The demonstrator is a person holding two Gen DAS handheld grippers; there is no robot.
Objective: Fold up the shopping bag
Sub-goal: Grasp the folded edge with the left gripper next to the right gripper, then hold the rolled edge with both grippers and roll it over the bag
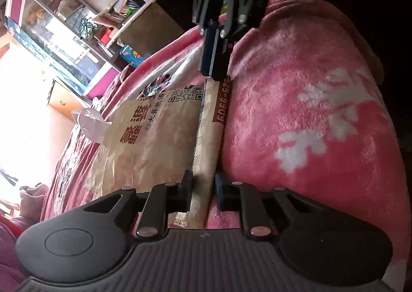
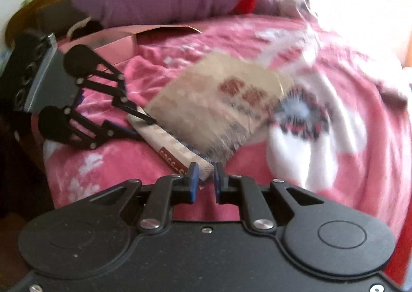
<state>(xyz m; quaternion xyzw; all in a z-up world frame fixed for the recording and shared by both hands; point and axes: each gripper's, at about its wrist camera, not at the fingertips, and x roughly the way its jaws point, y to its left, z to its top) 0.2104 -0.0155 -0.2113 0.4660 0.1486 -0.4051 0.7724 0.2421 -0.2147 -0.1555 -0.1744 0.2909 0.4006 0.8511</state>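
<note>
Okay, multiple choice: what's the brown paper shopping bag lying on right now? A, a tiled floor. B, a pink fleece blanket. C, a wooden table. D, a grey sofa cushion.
B: the shopping bag lies flat on a pink blanket with white patterns, and both tongs, left and right, sit at its folded edge.

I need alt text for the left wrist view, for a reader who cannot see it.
A brown paper shopping bag lies on a pink blanket; the left gripper and the right gripper each pinch an end of its folded side edge. Cluttered shelves stand behind.
</note>
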